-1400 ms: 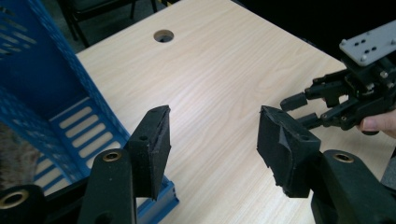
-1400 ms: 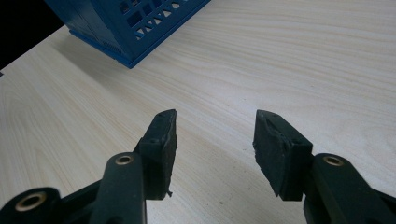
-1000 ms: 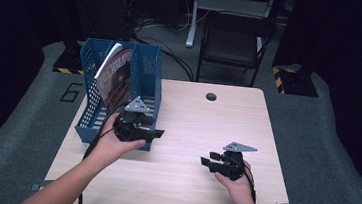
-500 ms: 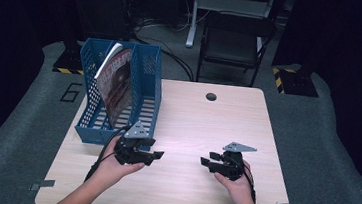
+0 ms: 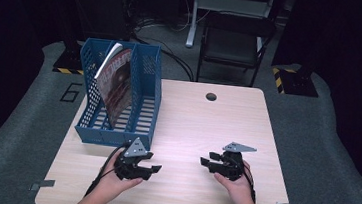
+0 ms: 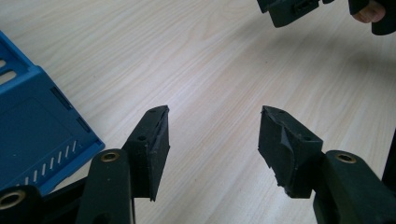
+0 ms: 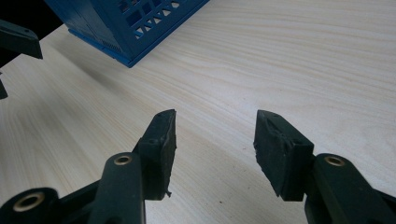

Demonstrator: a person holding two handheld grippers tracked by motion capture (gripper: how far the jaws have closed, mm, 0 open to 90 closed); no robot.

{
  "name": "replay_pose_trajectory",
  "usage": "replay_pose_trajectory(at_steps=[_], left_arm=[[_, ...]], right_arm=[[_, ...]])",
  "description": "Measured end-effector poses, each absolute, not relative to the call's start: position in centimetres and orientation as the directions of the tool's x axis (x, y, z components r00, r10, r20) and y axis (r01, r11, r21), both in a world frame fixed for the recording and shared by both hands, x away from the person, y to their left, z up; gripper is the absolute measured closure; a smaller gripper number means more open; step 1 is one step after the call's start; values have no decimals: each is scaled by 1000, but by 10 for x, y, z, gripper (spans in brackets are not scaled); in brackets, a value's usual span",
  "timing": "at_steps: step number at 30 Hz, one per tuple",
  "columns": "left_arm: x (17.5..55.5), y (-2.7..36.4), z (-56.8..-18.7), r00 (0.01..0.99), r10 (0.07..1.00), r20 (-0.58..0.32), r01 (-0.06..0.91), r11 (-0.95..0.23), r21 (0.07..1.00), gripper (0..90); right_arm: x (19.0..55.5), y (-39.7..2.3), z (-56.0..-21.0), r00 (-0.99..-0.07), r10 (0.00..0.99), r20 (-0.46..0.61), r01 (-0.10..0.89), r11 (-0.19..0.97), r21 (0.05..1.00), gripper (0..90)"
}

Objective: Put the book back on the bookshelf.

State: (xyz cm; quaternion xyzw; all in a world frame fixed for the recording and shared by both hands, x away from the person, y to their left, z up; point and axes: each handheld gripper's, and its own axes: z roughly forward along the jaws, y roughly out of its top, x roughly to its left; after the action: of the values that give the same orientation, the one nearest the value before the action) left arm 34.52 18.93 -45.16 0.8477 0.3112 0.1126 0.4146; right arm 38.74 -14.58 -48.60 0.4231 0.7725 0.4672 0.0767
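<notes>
A blue slatted file rack (image 5: pixel 119 96) stands on the left part of the wooden table (image 5: pixel 192 118), and a magazine (image 5: pixel 116 83) leans inside it. My left gripper (image 5: pixel 155 170) sits low over the table just in front of the rack's near right corner, jaws apart with bare wood between them (image 6: pixel 212 126). The rack's corner (image 6: pixel 32 135) lies to its left. Over the table's right front my right gripper (image 5: pixel 205 162) is open too, nothing between its fingers (image 7: pixel 215 126). The two grippers point toward each other.
A round cable hole (image 5: pixel 211 96) sits near the table's far edge. A dark chair (image 5: pixel 235 37) stands behind the table. The rack's base (image 7: pixel 135 23) shows far left of my right gripper. Bare wood lies between the grippers.
My left gripper has come down and toward me from beside the rack to just above the table's front left. The right gripper has stayed where it was.
</notes>
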Motion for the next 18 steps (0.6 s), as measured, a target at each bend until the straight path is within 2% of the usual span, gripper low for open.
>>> replay_pose_trajectory(at_steps=[7, 12, 18], left_arm=[[344, 187, -464, 799, 595, -87, 431, -466, 772, 428], [347, 185, -476, 796, 583, -162, 480, -445, 756, 423], [351, 181, -491, 798, 575, -180, 503, -471, 724, 422]], right_arm=[[388, -146, -486, -630, 725, 277, 582, 204, 787, 484], [388, -146, -488, -631, 726, 275, 585, 212, 783, 483], [388, -147, -491, -627, 733, 264, 587, 222, 779, 483]])
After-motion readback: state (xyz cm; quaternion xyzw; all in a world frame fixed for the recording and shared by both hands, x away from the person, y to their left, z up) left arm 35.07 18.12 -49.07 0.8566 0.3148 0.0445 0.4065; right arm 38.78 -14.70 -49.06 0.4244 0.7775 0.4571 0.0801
